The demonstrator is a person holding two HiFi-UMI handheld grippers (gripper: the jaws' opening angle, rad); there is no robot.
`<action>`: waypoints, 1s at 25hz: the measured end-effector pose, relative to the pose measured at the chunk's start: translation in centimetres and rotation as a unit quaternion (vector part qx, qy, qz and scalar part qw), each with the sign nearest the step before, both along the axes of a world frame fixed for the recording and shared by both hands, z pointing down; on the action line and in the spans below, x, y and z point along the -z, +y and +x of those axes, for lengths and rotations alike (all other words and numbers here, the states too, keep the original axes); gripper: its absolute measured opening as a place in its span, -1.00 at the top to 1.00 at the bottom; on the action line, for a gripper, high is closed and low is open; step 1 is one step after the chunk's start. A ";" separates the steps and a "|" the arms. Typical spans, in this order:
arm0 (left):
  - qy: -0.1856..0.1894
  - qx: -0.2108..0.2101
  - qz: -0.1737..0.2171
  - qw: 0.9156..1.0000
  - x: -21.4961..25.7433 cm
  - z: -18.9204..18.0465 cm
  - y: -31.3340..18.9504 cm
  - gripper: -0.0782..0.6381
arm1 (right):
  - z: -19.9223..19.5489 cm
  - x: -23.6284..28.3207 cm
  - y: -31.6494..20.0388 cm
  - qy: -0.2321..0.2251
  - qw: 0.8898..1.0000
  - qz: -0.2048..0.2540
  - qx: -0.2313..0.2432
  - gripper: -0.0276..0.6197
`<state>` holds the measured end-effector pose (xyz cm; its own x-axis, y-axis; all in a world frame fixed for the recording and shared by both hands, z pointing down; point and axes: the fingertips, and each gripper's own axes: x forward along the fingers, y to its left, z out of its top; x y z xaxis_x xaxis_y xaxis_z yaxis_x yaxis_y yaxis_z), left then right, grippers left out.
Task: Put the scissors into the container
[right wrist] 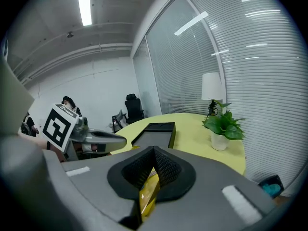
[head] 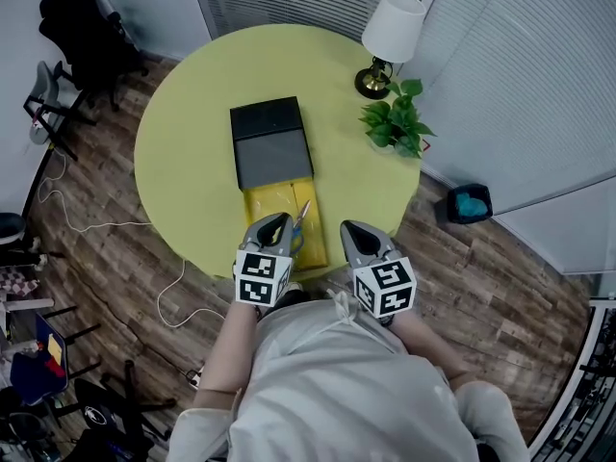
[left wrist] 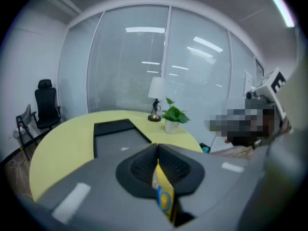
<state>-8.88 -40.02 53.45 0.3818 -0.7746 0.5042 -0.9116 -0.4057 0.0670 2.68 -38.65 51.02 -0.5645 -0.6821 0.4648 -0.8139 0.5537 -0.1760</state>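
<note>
Both forearms reached forward from the body, side by side at the near edge of the round table (head: 183, 133). Each gripper pointed away from the person and tilted somewhat downward. The left gripper (head: 279, 221) had its jaws pressed together on the near end of a yellow pack (head: 274, 200), with a blue handle ring showing on the pinched strip. The right gripper (head: 348, 229), just beside it, was likewise clamped on yellow wrapping. The scissors (head: 302, 215) lay in that pack, just in front of the dark container (head: 271, 142), not inside it.
</note>
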 end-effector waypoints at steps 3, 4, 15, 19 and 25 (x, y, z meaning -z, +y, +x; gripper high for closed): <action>0.010 0.007 0.081 0.997 3.7 -0.1 0.3 0.76 | -0.6 0.1 0.3 0.000 1.000 0.003 0.010 0.91; 0.016 0.010 0.108 0.994 4.9 -0.2 0.5 0.76 | -0.8 0.3 0.5 0.000 1.000 0.005 0.012 0.91; 0.038 0.041 0.191 0.980 9.5 -2.6 3.3 0.76 | -3.1 1.8 1.4 -0.015 0.999 0.032 0.033 0.91; 0.041 0.050 0.188 0.980 9.4 -2.8 3.5 0.76 | -3.8 1.8 1.6 -0.020 0.998 0.034 0.045 0.91; 0.031 0.048 0.188 0.981 9.3 -2.6 3.8 0.76 | -4.2 2.1 2.1 -0.021 0.997 0.042 0.058 0.91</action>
<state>-11.45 -36.19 44.17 0.3186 -0.9352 0.1548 -0.9458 -0.3245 -0.0134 -1.49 -36.53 48.93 -0.6595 -0.6465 0.3835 -0.7365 0.6578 -0.1576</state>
